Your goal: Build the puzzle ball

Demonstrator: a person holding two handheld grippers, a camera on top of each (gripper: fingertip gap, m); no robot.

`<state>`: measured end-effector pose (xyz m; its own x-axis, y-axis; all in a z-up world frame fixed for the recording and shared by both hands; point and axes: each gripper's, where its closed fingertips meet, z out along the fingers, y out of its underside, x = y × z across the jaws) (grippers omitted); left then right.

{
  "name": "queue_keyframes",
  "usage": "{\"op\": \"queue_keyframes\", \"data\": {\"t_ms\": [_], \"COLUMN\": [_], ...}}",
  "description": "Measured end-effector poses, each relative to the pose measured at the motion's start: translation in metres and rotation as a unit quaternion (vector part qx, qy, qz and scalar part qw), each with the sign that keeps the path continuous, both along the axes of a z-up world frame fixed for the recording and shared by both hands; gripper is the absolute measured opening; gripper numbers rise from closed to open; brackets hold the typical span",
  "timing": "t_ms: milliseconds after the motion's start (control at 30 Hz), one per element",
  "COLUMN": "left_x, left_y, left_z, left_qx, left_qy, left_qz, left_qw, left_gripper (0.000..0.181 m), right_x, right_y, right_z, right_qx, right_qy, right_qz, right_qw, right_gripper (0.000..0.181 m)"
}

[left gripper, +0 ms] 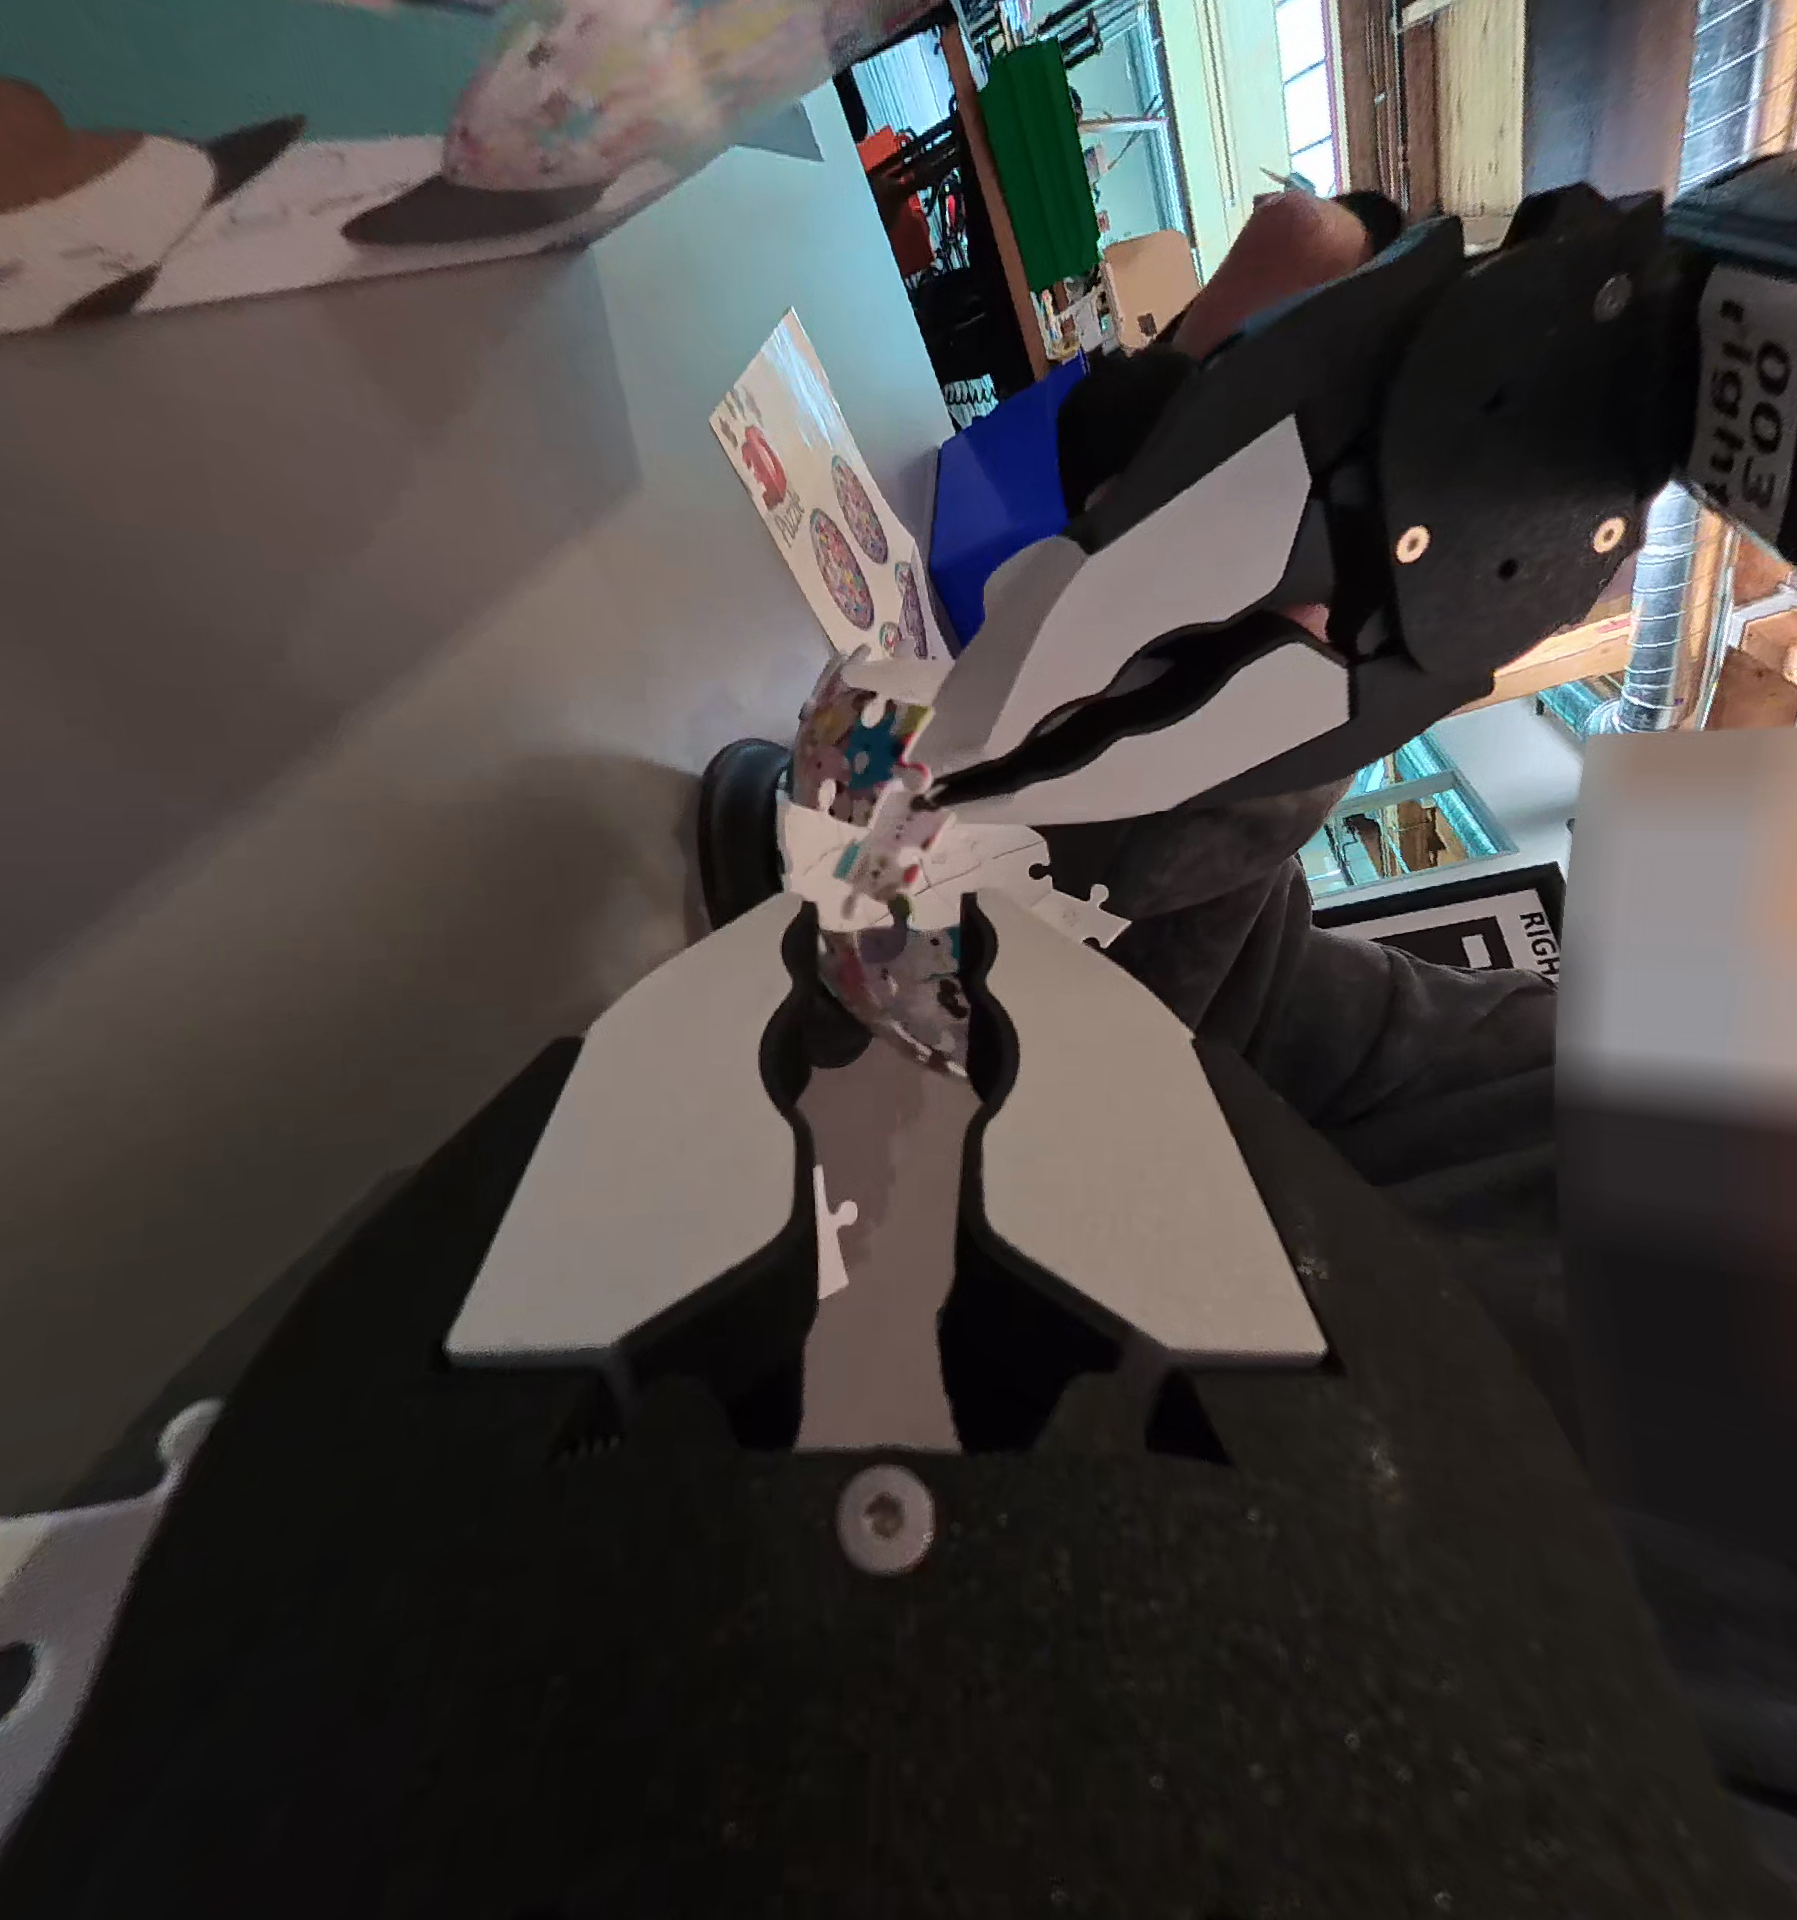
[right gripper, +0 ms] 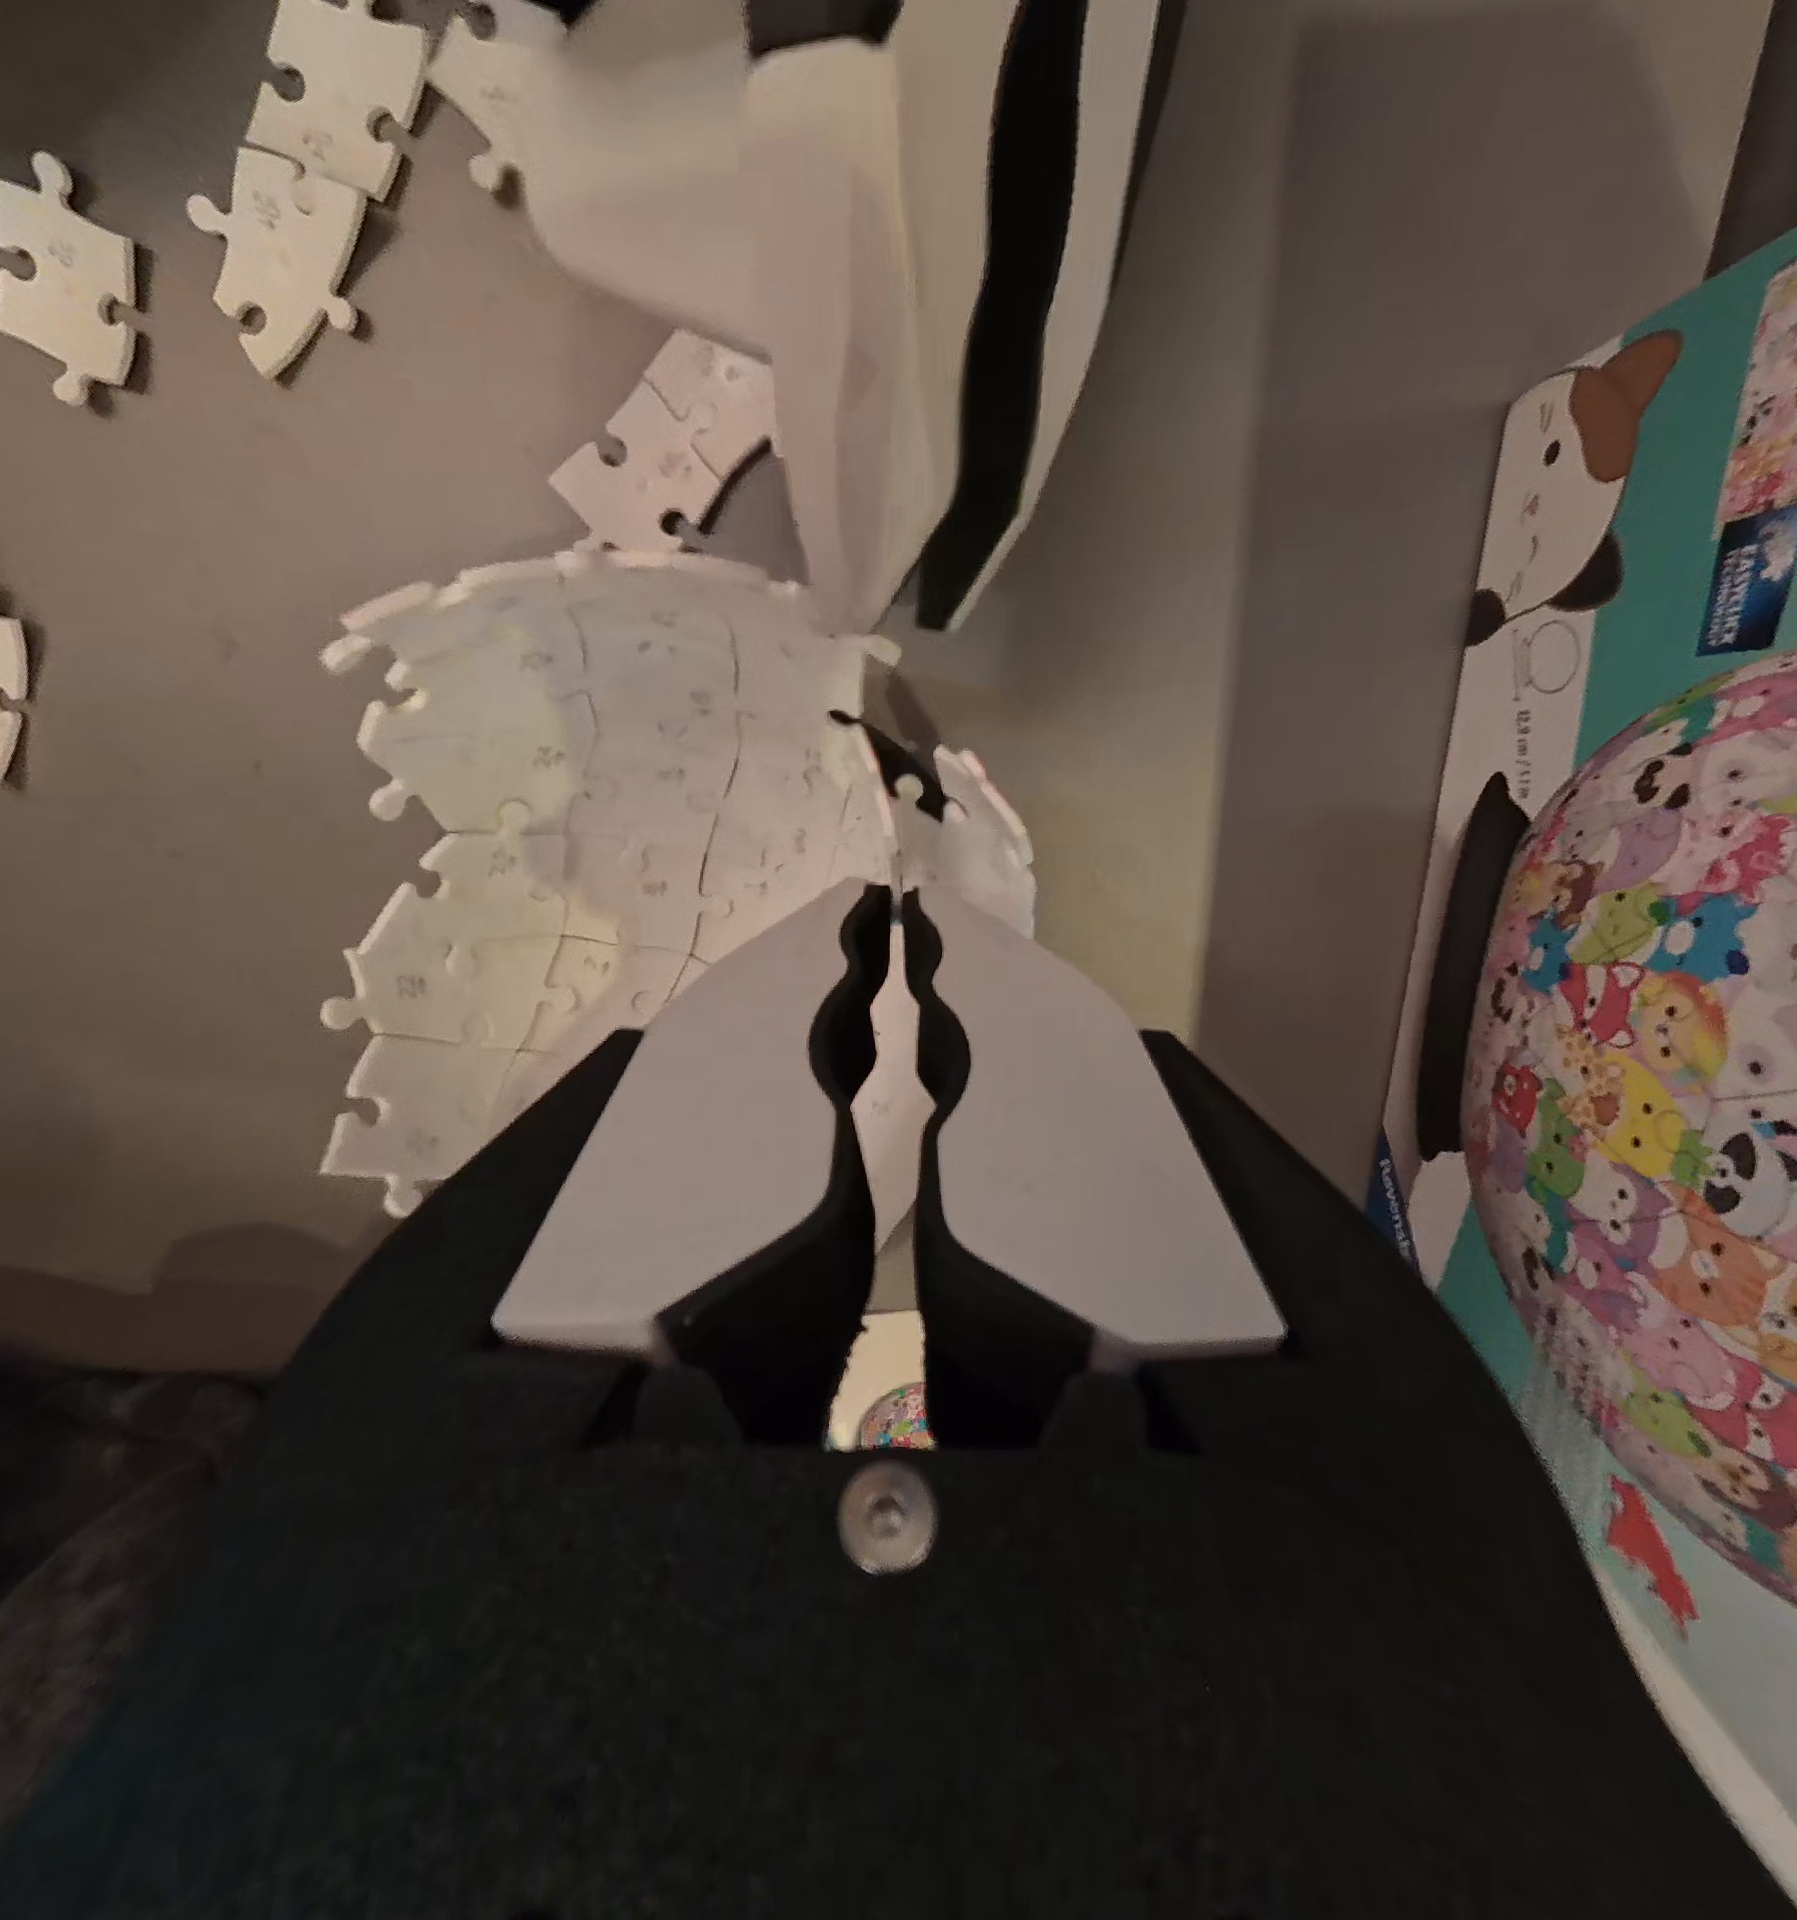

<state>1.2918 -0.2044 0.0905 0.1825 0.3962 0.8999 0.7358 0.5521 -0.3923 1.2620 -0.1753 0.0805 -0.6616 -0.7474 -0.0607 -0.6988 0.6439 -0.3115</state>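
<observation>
Fitting another piece (right gripper: pixel 909 821) with right gripper (right gripper: pixel 899 899) clamped on it; left gripper (left gripper: pixel 889 925) grips the half-built ball (right gripper: pixel 603 831). Many loose pieces (right gripper: pixel 68 275) remain.

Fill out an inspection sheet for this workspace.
Surface: grey table, dim light.
Job's things: half-built puzzle ball, white inside showing, on a black stand; loose pieces lie face down.
Clutter: puzzle box, leaflet, blue bin.
Grippers: left gripper clamps the ball's rim; right gripper pinches one piece at the rim.
Cables: nothing seen.
Surroundings: workshop shelves behind.
</observation>
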Motion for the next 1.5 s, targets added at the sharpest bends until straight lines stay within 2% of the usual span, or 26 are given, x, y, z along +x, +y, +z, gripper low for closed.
{"op": "queue_keyframes", "data": {"t_ms": [100,533,800,1333,1500], "left_x": [0.001,-0.003,-0.003,-0.009,-0.015], "left_y": [-0.004,0.007,0.009,0.008,0.011], "left_z": [0.0,-0.002,-0.003,-0.007,-0.004], "left_qx": [-0.007,-0.012,-0.025,-0.024,-0.018], "left_qy": [-0.004,-0.014,-0.021,-0.024,-0.01], "left_qz": [0.006,-0.008,-0.012,-0.004,-0.005], "left_qw": [1.0,1.0,0.999,0.999,1.0], "left_gripper": [0.025,0.025,0.024,0.024,0.024], "right_x": [0.006,0.005,0.002,0.005,0.004], "right_y": [-0.002,-0.008,-0.016,-0.018,-0.018], "right_z": [0.005,-0.003,-0.009,-0.012,-0.015], "right_qx": [-0.01,-0.017,-0.048,-0.072,-0.078], "right_qy": [-0.017,0.01,0.057,0.072,0.084], "right_qz": [0.009,0.023,0.039,0.056,0.068], "right_qw": [1.0,1.0,0.996,0.993,0.991], "right_gripper": [0.002,0.002,0.005,0.012,0.007]}}
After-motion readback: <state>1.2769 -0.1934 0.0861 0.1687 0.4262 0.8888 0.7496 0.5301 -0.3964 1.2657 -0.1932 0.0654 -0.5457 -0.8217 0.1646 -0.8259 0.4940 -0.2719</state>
